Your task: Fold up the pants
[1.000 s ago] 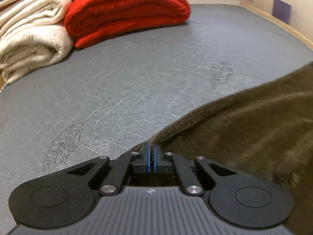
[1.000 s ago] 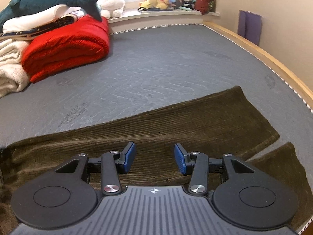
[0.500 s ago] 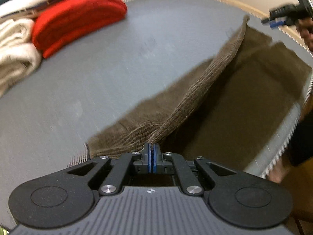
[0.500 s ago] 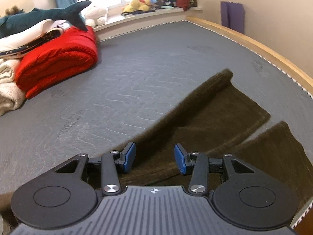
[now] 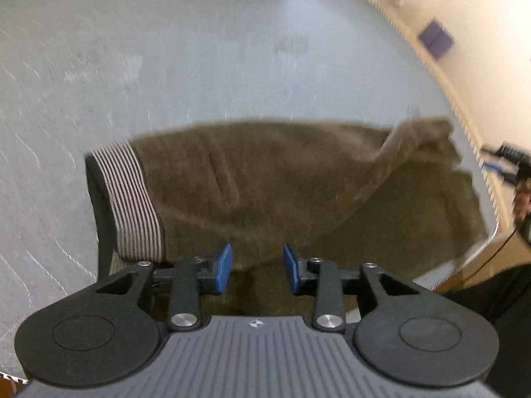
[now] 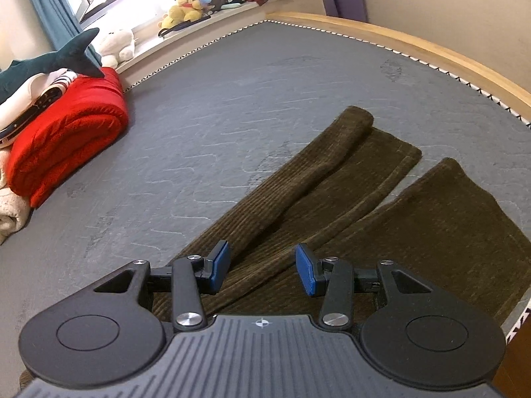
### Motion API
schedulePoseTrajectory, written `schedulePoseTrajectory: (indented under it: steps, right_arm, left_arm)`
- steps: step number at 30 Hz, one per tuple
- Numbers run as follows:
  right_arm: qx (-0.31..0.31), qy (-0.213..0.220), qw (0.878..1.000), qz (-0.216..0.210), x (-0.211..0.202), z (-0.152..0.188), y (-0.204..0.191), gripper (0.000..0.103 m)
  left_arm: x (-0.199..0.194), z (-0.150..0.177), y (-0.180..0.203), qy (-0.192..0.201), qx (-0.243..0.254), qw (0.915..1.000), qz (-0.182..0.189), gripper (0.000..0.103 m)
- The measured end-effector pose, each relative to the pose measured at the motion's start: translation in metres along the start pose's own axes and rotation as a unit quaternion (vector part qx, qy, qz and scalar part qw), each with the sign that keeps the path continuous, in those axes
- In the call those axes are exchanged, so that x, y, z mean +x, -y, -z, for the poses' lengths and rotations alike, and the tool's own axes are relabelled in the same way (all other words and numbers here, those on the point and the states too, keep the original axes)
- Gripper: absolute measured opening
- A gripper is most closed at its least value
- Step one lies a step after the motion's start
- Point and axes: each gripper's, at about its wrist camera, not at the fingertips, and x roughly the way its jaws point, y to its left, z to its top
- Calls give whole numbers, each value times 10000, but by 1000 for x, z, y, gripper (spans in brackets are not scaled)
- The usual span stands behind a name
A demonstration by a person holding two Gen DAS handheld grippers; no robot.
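Brown corduroy pants (image 5: 282, 185) lie on the grey mattress (image 5: 166, 66), one half folded over toward the near edge, the striped inner waistband (image 5: 132, 199) showing at the left. My left gripper (image 5: 255, 267) is open and empty just above the pants' near edge. In the right wrist view the two pant legs (image 6: 348, 192) stretch away to the right, the far one partly rolled over on itself. My right gripper (image 6: 262, 265) is open and empty above them. It also shows small and blurred at the right edge of the left wrist view (image 5: 507, 162).
A folded red blanket (image 6: 66, 139) and white blankets (image 6: 10, 215) sit at the mattress's far left, with a plush shark (image 6: 49, 63) on top. Stuffed toys (image 6: 192, 3) line the window sill. The wooden bed frame (image 6: 431, 53) runs along the right.
My left gripper has carried the pants' edge over toward the near side, then opened and let go. The far leg has rolled over on itself. My right gripper stayed open.
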Motion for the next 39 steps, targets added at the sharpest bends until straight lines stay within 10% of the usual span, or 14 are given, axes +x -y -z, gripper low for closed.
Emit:
schedulePoseTrajectory:
  steps: [8, 13, 17, 21, 23, 31, 39]
  right_arm:
    - [276, -96, 9996, -45, 6, -4, 22, 47]
    - [349, -64, 9994, -51, 6, -5, 28, 47]
    - [560, 96, 9984, -77, 3, -8, 35, 47]
    - [1034, 307, 9939, -215, 3, -11, 49, 45]
    - [1398, 378, 9888, -355, 5, -12, 60, 32]
    - [2327, 662, 9685, -581, 29, -17, 87, 20]
    - [2961, -273, 9516, -783, 123, -23, 102, 27]
  left_arm:
    - [47, 11, 27, -557, 864, 9945, -191, 72]
    - [56, -1, -6, -349, -424, 9981, -280, 76]
    - [53, -3, -41, -90, -1763, 9843, 44, 77]
    - [49, -11, -43, 151, -1798, 9833, -240, 56]
    - [46, -14, -42, 346, -1744, 9827, -510, 19]
    - [15, -34, -31, 1548, -1673, 9685, -1006, 11]
    - [47, -50, -36, 899, -1762, 9741, -1092, 10]
